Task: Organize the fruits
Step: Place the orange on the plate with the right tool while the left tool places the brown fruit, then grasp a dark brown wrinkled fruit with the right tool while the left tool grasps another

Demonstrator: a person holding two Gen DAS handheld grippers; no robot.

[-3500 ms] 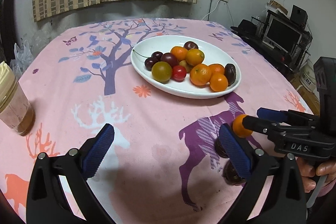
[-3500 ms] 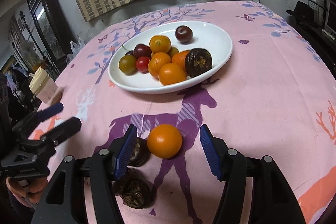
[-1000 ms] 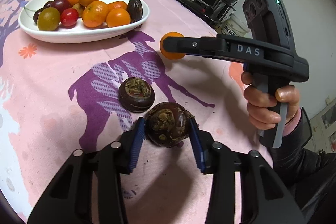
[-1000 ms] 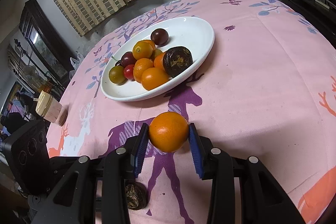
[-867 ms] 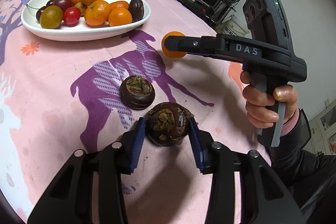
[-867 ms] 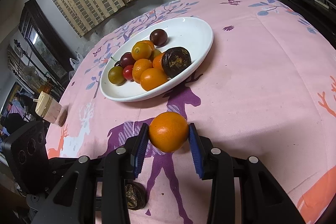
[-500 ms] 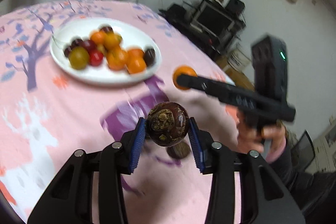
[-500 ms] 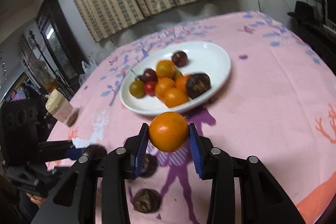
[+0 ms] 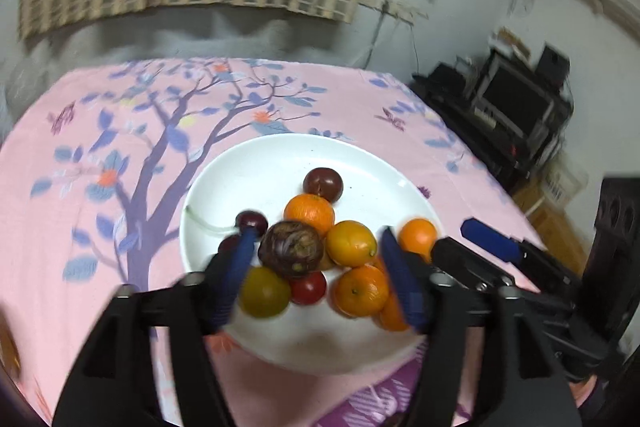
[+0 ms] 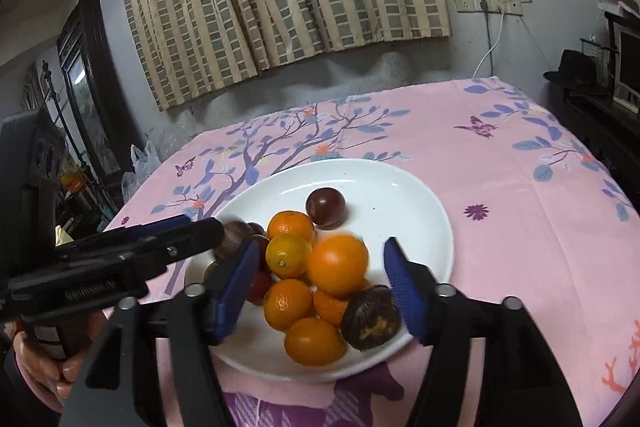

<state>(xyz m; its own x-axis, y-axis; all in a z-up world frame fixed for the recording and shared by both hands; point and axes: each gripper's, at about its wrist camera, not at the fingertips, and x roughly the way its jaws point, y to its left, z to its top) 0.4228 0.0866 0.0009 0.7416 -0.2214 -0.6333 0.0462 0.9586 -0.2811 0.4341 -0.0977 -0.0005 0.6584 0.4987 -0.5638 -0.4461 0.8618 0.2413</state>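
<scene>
Overhead, both claws [image 9: 320, 275] [image 10: 320, 287] wide above the plate [image 10: 400, 187]; blurred orange [image 10: 338, 265], half-hidden brown fruit [image 9: 290, 247].

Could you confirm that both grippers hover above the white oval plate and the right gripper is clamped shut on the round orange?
No: the right wrist view shows the right gripper open, its blue pads clear of the round orange on both sides. Both do hover above the white oval plate.

The fruits [image 10: 304, 283] are heaped in the plate's [image 10: 400, 183] near half; one plum [image 10: 325, 206] is set behind them.
</scene>
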